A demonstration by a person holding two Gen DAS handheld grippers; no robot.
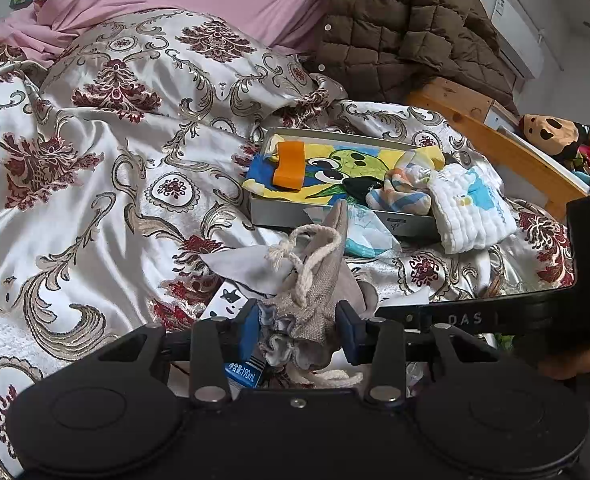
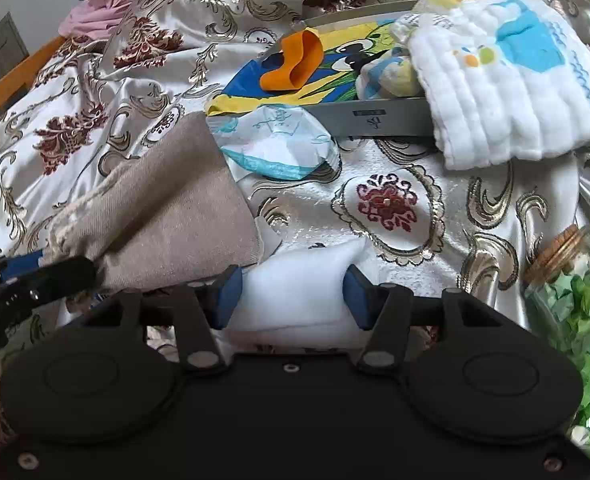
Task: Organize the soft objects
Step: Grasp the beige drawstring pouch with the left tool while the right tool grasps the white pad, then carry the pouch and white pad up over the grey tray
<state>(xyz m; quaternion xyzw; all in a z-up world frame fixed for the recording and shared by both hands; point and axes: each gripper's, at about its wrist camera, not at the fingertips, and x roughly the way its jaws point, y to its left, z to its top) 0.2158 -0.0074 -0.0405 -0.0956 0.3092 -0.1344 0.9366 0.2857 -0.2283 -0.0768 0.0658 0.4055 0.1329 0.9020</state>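
Bed [image 1: 75, 184]: one, covered by a patterned satin spread; it serves as the work surface, with every item lying on it. One patterned pillow [image 1: 167, 68] and one brown quilted jacket [image 1: 407, 28] sit at the far end, clear of the work.

Tray [image 1: 335, 222]: one, grey, shallow, at mid-bed. Judged to be the collection point, since the soft items are gathered in it. Contents counted: one cartoon cloth [image 1: 335, 168] lining the bottom, one orange band [image 1: 289, 166] on top of it, one striped rolled cloth [image 1: 399, 196], one white quilted cloth [image 1: 471, 208] draped over the tray's right corner and hanging outside.

Pouch [image 1: 319, 292]: one, grey drawstring, near edge of bed, short of the tray. The left gripper [image 1: 299, 326] has its blue pads pressed on the gathered neck, a sensible hold as the bunched fabric gives purchase.

White pad [image 2: 299, 292]: one, soft, just beside the pouch. The right gripper [image 2: 293, 294] has both pads bearing on its sides; the pad bulges between them, so it is clamped.

Wrapper [image 2: 279, 144]: one, crumpled, blue and white, lying against the tray's front wall.

Jar [image 2: 575, 300]: one, cork-stoppered, green contents, on its side at right. Not soft; judged outside the task.

Both held items are judged bound for the tray.
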